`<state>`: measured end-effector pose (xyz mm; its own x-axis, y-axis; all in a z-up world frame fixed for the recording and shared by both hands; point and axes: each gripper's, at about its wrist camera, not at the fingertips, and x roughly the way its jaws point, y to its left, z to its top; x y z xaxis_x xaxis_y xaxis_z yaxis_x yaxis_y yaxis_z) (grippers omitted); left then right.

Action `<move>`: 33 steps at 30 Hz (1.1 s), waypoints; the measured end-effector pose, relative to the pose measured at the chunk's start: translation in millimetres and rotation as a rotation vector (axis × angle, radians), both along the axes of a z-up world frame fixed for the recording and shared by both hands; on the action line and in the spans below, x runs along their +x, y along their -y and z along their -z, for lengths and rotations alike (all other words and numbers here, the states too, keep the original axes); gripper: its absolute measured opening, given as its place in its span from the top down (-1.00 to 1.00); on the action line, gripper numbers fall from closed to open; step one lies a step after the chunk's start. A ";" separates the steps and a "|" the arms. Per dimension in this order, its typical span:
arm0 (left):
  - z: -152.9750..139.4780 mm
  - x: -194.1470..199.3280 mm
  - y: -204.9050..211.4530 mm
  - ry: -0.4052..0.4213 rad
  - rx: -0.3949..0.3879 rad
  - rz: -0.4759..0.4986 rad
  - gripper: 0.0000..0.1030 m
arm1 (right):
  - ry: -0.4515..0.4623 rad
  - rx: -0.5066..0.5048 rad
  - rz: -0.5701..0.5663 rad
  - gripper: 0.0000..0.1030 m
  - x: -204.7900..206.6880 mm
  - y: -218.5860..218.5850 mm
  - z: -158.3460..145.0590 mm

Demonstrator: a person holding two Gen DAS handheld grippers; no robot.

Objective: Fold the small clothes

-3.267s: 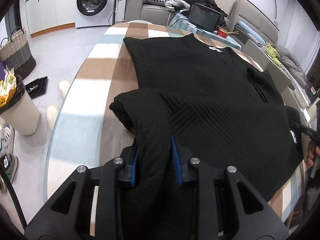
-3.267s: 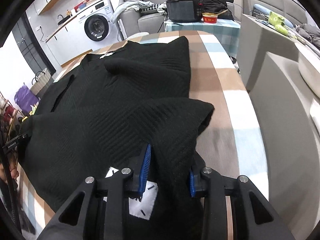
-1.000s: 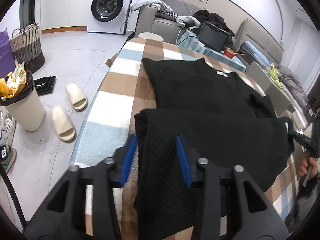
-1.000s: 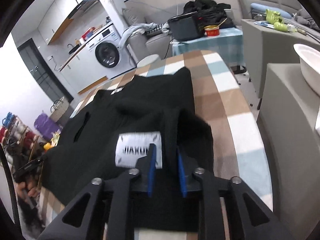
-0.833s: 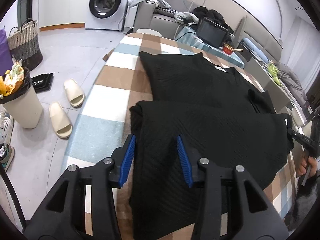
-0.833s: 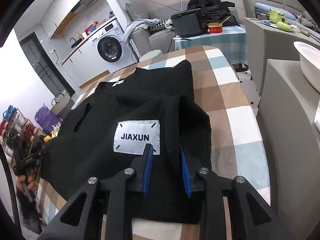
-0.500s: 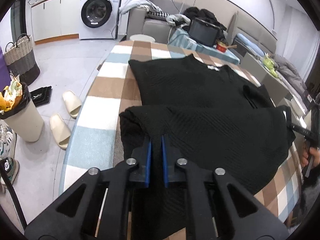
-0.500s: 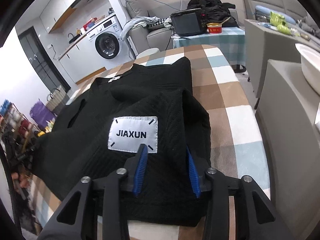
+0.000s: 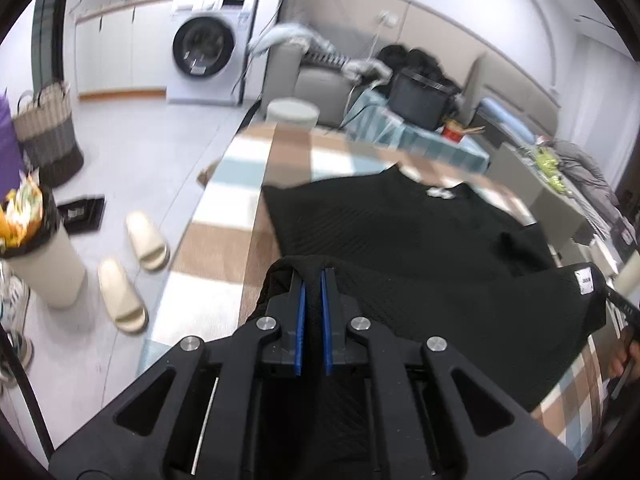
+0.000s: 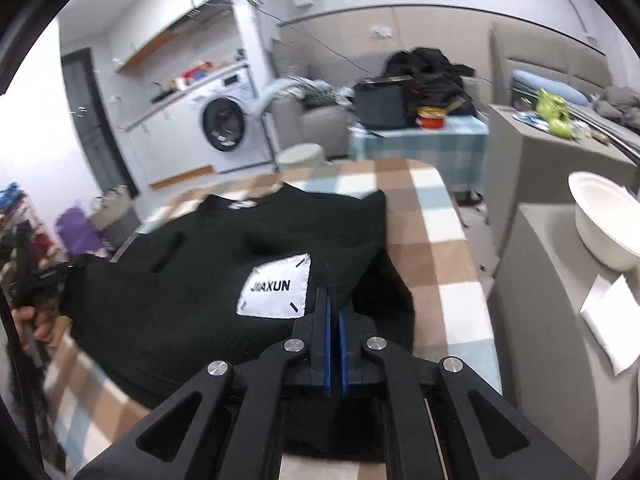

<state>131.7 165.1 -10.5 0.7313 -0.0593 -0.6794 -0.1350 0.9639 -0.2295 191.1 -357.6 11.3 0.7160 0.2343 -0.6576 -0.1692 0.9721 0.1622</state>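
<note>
Both grippers pinch the black sweater [image 9: 420,248] that lies on the checked tablecloth [image 9: 224,240]. Left gripper [image 9: 313,280] clamps the folded near edge at one corner, while right gripper [image 10: 333,300] clamps the other corner just beside the white label [image 10: 276,286].

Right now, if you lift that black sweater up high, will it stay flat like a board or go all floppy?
Probably floppy: the black sweater already bends over itself in a soft fold. It likely sags between the left tongs and right tongs, both shut on its near edge. The knit looks thick, so it may feel a bit heavy.
</note>
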 end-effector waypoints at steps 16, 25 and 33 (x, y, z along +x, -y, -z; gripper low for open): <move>52.4 -31.0 22.7 -0.161 0.004 0.076 0.27 | -0.199 0.017 -0.041 0.13 13.4 1.4 47.8; 52.4 -33.5 29.4 -0.152 0.057 0.097 0.31 | -0.203 -0.055 -0.073 0.23 -9.3 -15.8 50.1; 48.3 -43.2 18.8 -0.161 0.037 0.096 0.31 | -0.231 -0.007 -0.055 0.18 -30.6 -7.3 44.4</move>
<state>88.5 146.4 -58.8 0.6053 -0.0967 -0.7901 -0.0736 0.9815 -0.1766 160.5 -350.3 -33.1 0.5328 0.2638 -0.8041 -0.1814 0.9637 0.1960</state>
